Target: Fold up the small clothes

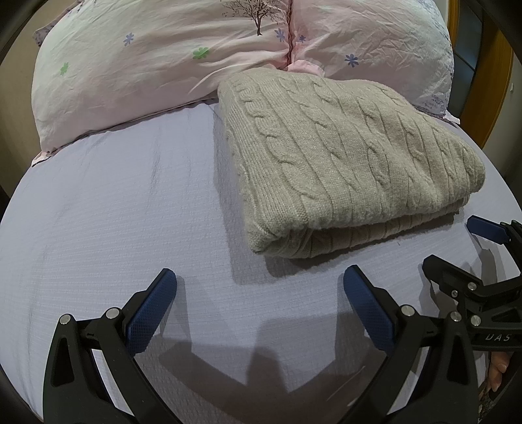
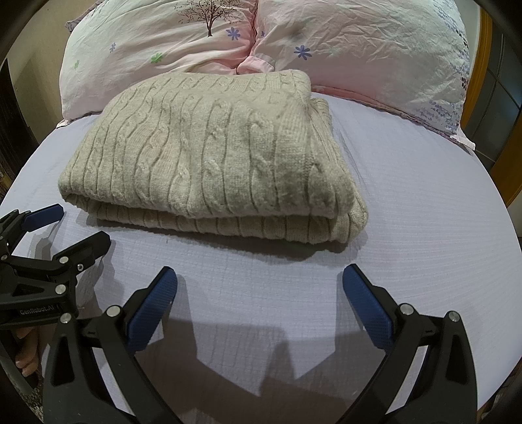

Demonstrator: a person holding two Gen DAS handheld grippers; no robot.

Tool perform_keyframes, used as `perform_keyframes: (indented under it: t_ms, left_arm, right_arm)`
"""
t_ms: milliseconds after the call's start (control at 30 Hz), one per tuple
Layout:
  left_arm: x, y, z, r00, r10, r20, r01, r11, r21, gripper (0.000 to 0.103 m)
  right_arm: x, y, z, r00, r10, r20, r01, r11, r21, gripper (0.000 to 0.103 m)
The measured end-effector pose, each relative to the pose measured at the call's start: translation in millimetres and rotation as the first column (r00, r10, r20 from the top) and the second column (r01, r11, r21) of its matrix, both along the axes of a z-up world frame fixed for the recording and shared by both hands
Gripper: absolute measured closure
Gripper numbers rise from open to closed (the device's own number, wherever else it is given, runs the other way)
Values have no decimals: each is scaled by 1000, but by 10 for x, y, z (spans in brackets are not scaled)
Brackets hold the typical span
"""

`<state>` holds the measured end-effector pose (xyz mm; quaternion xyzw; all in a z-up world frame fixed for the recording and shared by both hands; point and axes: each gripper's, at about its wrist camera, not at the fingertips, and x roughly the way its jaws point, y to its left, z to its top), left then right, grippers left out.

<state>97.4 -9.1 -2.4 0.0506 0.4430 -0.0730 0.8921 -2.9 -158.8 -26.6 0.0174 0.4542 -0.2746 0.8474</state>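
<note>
- Cable-knit sweater (image 1: 342, 163) lies folded in layers on the bedsheet (image 1: 114, 212), at one o'clock from the left gripper (image 1: 259, 287).
- Right gripper (image 2: 259, 287) and left both gape wide, holding nothing.
- Folding looks finished; perhaps only tidying remains.

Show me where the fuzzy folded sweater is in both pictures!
Left wrist view: the folded beige cable-knit sweater lies right of centre on the lavender bedsheet, ahead of the open left hand-held gripper.
Right wrist view: the sweater lies left of centre, ahead of the open right hand-held gripper.
Shared landmark: the tree print on the pink pillow behind it.
</note>
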Motion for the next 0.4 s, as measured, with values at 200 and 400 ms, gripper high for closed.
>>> perform_keyframes:
  t_ms: [200, 400]
  left_arm:
    - [2, 1, 0, 1000, -2, 3, 2, 1000, 0, 1]
    - [7, 8, -1, 1000, -3, 3, 3, 1000, -1, 1]
  right_arm:
    - [1, 0, -1, 1000, 0, 0, 0, 1000, 0, 2]
    - [1, 1, -2, 1000, 0, 0, 0, 1000, 0, 2]
